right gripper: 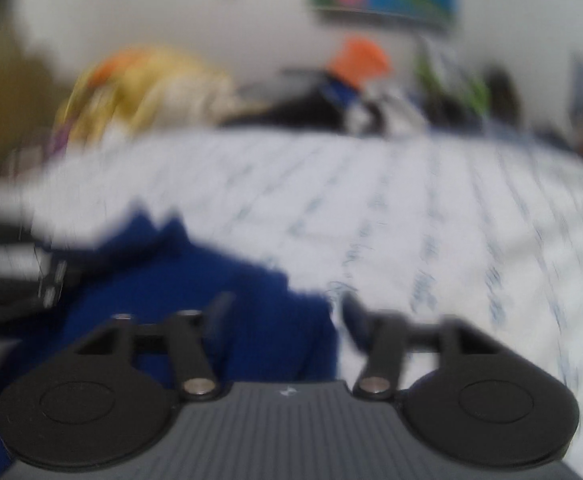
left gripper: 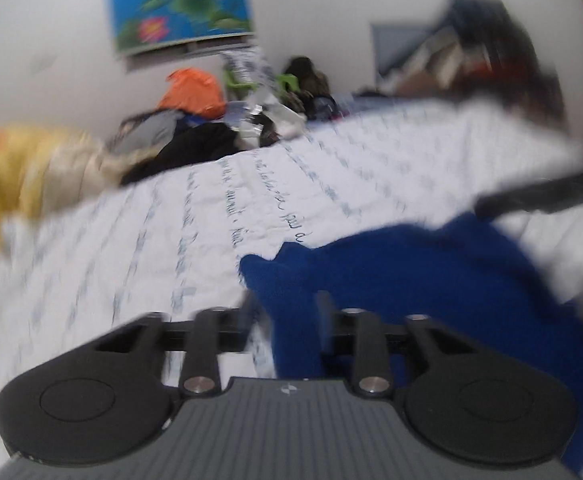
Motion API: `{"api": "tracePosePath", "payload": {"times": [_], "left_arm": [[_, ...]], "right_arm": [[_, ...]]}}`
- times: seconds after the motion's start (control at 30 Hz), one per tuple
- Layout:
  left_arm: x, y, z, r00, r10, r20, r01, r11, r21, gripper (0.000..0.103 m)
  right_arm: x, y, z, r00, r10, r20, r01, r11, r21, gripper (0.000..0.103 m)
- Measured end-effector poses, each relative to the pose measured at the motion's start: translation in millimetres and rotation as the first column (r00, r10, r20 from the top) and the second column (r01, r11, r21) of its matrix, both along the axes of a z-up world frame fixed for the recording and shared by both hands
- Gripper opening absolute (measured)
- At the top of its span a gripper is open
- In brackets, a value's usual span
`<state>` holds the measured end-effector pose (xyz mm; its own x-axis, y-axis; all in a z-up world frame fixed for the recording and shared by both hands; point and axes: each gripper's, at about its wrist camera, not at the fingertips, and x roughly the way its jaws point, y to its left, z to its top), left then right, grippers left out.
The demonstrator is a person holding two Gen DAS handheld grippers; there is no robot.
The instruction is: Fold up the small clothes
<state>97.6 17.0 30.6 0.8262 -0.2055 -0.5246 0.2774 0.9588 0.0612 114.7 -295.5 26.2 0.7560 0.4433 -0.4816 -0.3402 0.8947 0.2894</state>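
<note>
Blue garment (left gripper: 431,280) lies bunched on bed's near edge, under both our tools. Left hand-held gripper (left gripper: 287,304) stands part open, nothing pinched; right hand-held gripper (right gripper: 283,308) stands wide, empty, over cloth's corner. We judge fold unfinished, though blur hides much. Unsorted clothes pile (left gripper: 195,136) waits along bed's far edge.

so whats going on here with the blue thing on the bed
A person is folding small clothes with two tools. A blue garment lies on the white printed bedspread. The left hand-held gripper and right hand-held gripper both stand open over it, gripping nothing. More clothes are piled by the wall.
</note>
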Motion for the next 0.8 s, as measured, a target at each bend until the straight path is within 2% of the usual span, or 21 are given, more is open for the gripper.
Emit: {"api": "tracePosePath", "payload": {"times": [0.03,0.1,0.2,0.23,0.27,0.3,0.33,0.37,0.4,0.47,0.57,0.63,0.7,0.73,0.77,0.8], "left_arm": [[-12.5,9.4,5.9,0.999,-0.003,-0.046,-0.001,0.996,-0.084,0.061],[-34.8,23.7,4.9,0.986,-0.04,-0.164,0.001,0.974,-0.228,0.061],[-55.8,30.2,-16.6,0.925,-0.092,-0.369,-0.043,0.938,-0.343,0.057],[-62.1,29.9,-25.5,0.901,-0.099,-0.423,-0.07,0.928,-0.365,0.054],[-72.0,30.4,-26.3,0.91,-0.096,-0.402,-0.075,0.918,-0.39,0.054],[-72.4,29.9,-29.6,0.897,-0.13,-0.423,-0.072,0.9,-0.43,0.054],[-72.1,27.6,-30.6,0.89,-0.142,-0.434,-0.078,0.889,-0.451,0.049],[-68.8,23.8,-30.8,0.886,-0.136,-0.443,-0.083,0.894,-0.44,0.026],[-64.6,19.0,-30.1,0.885,-0.116,-0.451,-0.082,0.914,-0.397,0.016],[-56.4,19.6,-26.8,0.878,-0.104,-0.466,-0.091,0.922,-0.376,0.014],[-73.3,25.2,0.5,0.909,-0.134,-0.395,-0.018,0.934,-0.357,0.013],[-90.2,28.0,6.4,0.907,-0.17,-0.385,0.032,0.94,-0.34,0.015],[-99.5,22.4,-8.6,0.898,-0.161,-0.41,0.058,0.966,-0.253,0.021],[-101.4,18.1,-20.5,0.899,-0.124,-0.42,0.054,0.983,-0.175,0.03],[-101.9,17.4,-25.7,0.915,-0.106,-0.39,0.05,0.987,-0.15,0.033],[-104.2,18.1,-22.8,0.928,-0.091,-0.361,0.041,0.989,-0.144,0.035]], "right_arm": [[-9.9,-14.3,-0.9,0.999,0.011,-0.052,-0.006,0.996,0.094,0.079],[-31.2,-33.4,-10.9,0.976,0.068,-0.206,-0.021,0.975,0.223,0.078],[-61.8,-39.9,-38.7,0.916,0.118,-0.384,0.003,0.954,0.299,0.078],[-71.1,-38.7,-44.3,0.912,0.133,-0.389,-0.003,0.949,0.316,0.078],[-79.6,-35.8,-45.6,0.91,0.152,-0.386,-0.019,0.945,0.327,0.078],[-85.0,-31.7,-47.5,0.905,0.172,-0.39,-0.032,0.94,0.34,0.077],[-87.8,-27.7,-48.3,0.899,0.183,-0.398,-0.037,0.937,0.347,0.067],[-86.0,-22.4,-50.5,0.886,0.202,-0.417,-0.05,0.937,0.347,0.049],[-82.6,-15.9,-55.1,0.871,0.207,-0.445,-0.061,0.946,0.319,0.014],[-76.3,-12.3,-58.3,0.876,0.227,-0.425,-0.091,0.945,0.315,0.012],[-89.9,-13.9,-34.4,0.893,0.241,-0.38,-0.133,0.948,0.289,0.011],[-107.8,-17.0,-18.5,0.903,0.26,-0.342,-0.168,0.946,0.277,0.011],[-119.7,-16.9,-18.7,0.899,0.266,-0.349,-0.189,0.952,0.239,0.012],[-122.6,-12.5,-27.0,0.894,0.25,-0.373,-0.187,0.962,0.196,0.016],[-124.0,-8.4,-37.0,0.888,0.222,-0.403,-0.178,0.973,0.144,0.02],[-125.9,-9.5,-39.0,0.896,0.233,-0.377,-0.181,0.969,0.169,0.026]]}}
